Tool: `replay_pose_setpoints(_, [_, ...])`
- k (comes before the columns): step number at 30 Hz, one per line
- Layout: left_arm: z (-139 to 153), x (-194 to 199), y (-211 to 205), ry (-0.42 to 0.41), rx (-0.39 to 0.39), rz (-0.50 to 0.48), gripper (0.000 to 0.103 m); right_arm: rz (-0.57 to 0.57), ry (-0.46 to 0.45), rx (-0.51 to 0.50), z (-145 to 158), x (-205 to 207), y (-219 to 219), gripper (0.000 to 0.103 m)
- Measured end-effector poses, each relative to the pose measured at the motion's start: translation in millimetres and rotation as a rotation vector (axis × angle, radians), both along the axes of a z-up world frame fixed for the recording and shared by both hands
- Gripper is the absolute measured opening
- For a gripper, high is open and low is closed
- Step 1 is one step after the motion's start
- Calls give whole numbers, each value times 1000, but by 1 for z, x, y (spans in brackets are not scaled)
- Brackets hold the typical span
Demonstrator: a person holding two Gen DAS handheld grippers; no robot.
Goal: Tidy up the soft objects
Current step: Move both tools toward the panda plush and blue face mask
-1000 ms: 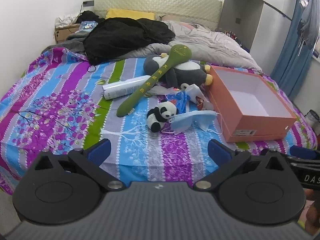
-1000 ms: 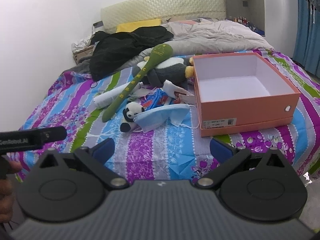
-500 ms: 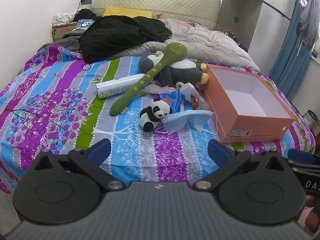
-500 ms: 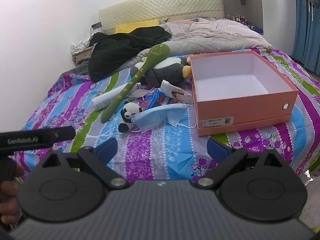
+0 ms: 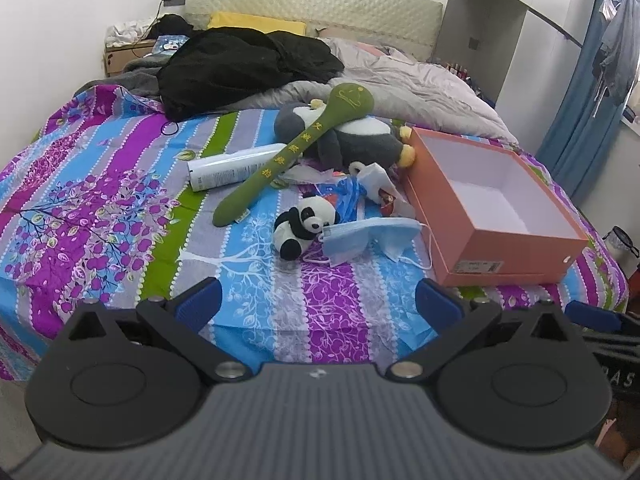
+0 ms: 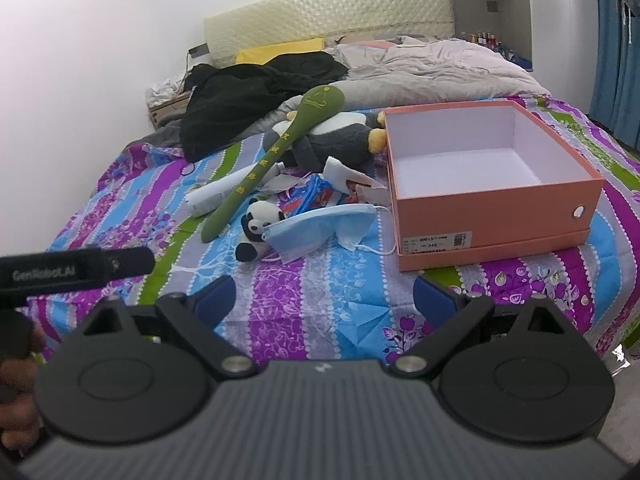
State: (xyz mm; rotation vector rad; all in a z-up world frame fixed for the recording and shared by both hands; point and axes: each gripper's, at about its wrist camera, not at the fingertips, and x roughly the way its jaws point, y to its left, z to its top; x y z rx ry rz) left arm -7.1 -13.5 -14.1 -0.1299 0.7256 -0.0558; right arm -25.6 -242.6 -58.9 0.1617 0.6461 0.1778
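A small panda plush (image 5: 305, 225) (image 6: 256, 229) lies on the striped bedspread next to a blue face mask (image 5: 370, 235) (image 6: 320, 229). A long green plush spoon (image 5: 296, 152) (image 6: 276, 164) rests across a grey penguin plush (image 5: 352, 140) (image 6: 332, 140). An empty orange box (image 5: 508, 256) (image 6: 492, 220) stands open to their right. My left gripper (image 5: 318, 300) and right gripper (image 6: 324, 300) are both open and empty, over the bed's near edge, short of the toys.
A white spray can (image 5: 236, 168) and crumpled wrappers (image 5: 360, 188) lie among the toys. Black clothing (image 5: 240, 68) and a grey duvet (image 5: 400, 84) cover the bed's far half. A blue curtain (image 5: 592, 80) hangs at the right. The left gripper's body (image 6: 76, 270) shows at left.
Both grippers have moved forward toward the bed, so the toys and box appear a little nearer. Both stay open. Nothing on the bed has moved.
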Motion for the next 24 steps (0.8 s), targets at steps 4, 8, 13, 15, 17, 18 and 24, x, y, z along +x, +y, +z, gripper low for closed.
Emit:
replay_pose_setpoints(4, [-1, -3, 7, -9, 13, 7, 103, -18, -3, 16, 0, 0, 2, 97])
replay_pose_setpoints(8, [-1, -7, 11, -42, 22, 7, 103, -27, -13, -2, 1, 0, 8, 97])
replay_pose_setpoints(13, [0, -8, 7, -61, 28, -14, 103, -19, -37, -18, 2, -3, 13, 97])
replay_pose_setpoints(15, [0, -7, 6, -61, 28, -16, 103, -12, -56, -36, 4, -4, 16, 97])
replay_pose_setpoints(17, [1, -8, 7, -69, 9, -15, 103, -18, -65, -45, 5, -4, 17, 97])
replay_pose_setpoints(18, [1, -7, 7, -70, 5, -13, 103, -20, -63, -45, 4, -4, 17, 97])
replay_pose_setpoints(24, [-1, -7, 9, -69, 22, 7, 103, -28, -44, -22, 2, -1, 15, 97])
